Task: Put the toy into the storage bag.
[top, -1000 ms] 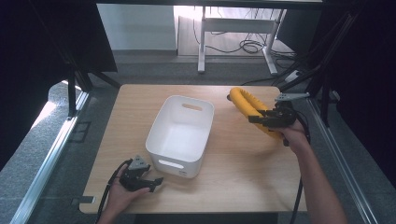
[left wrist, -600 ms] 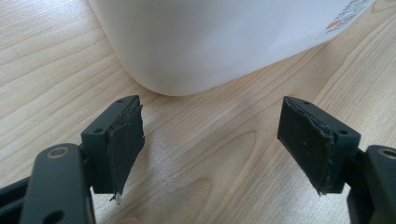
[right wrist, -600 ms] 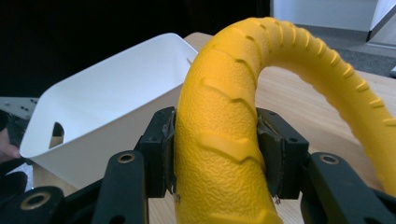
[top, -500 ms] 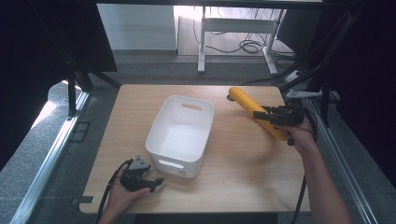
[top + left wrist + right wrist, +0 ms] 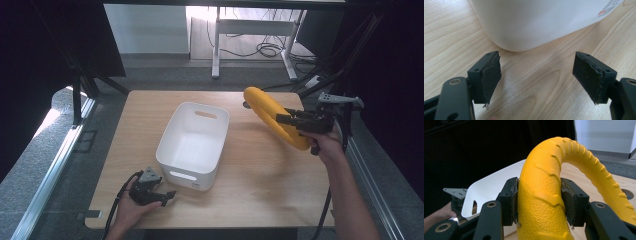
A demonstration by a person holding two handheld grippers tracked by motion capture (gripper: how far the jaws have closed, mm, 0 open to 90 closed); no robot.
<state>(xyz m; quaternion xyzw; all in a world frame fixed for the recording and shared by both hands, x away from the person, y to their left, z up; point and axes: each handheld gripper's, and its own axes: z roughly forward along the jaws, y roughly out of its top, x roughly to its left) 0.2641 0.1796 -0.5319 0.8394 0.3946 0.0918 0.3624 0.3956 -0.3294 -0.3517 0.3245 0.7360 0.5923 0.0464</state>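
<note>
Where sizes ran downward, table [image 5: 250, 200]: wooden, its far edge cut by dark frames.
Bin [image 5: 192, 145]: white, mid-table, label cropped.
Yellow ridged tube [image 5: 272, 117]: lifted at right, lower end hidden.
Right gripper [image 5: 280, 120]: clamped on tube.
Left gripper [image 5: 536, 75]: jaws apart, beside bin.

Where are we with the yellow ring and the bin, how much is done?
Done: the right gripper is shut on the yellow ring, apparently lifted off the table. In hand: carrying it. Left: presumably into the white bin, which looks empty. The left gripper rests open near the bin's corner.

Left hand-held gripper [image 5: 167, 196] gapes; right [image 5: 280, 120] apparently clamped
</note>
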